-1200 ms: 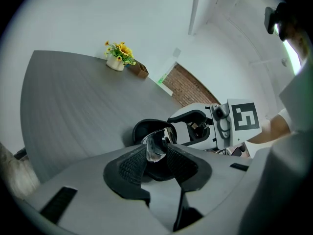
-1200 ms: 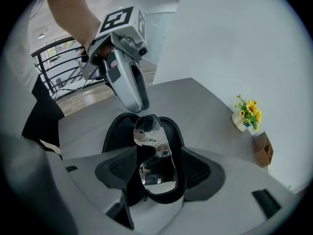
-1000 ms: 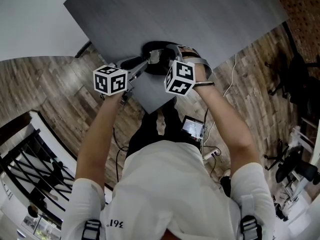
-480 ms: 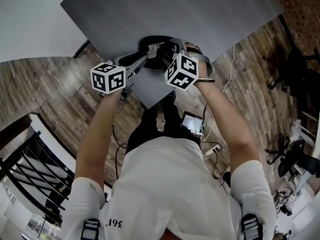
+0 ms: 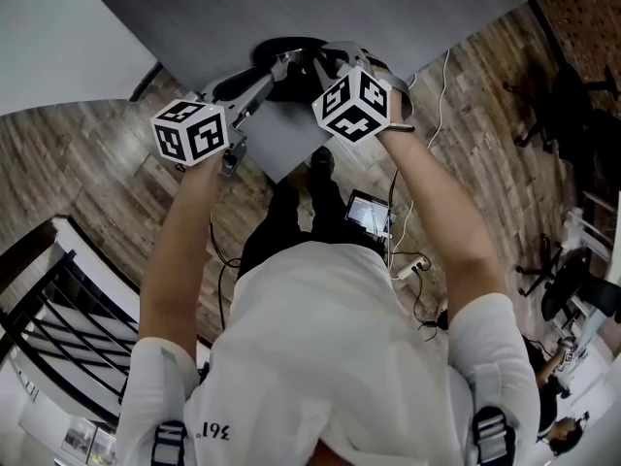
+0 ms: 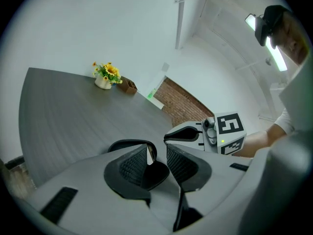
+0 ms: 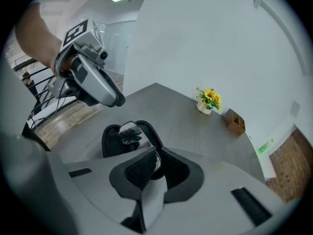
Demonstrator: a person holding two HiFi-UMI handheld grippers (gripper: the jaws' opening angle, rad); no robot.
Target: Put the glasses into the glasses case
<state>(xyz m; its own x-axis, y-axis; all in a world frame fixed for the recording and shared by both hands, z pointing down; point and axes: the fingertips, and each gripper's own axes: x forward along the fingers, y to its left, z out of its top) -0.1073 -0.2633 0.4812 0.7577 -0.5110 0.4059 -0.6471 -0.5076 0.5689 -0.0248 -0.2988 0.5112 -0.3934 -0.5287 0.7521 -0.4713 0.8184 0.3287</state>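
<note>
The black glasses case lies open on the grey table, with the mirrored-lens glasses resting in it. My right gripper has just been closing, and its pads now pinch the near end of the glasses at the case's rim. My left gripper hovers at the case's far end, just short of the rim. Its jaws stand a narrow gap apart and hold nothing; a pale sliver of lens shows through the gap. In the head view both grippers meet over the case, left cube, right cube.
A small pot of yellow flowers and a brown wooden box stand at the far side of the table. The table's near corner juts toward the person over the wooden floor. A small screen lies on the floor.
Both marker cubes have shifted up the picture and slightly left, and the right cube has rolled to show other faces. The case stays under the two gripper tips.
</note>
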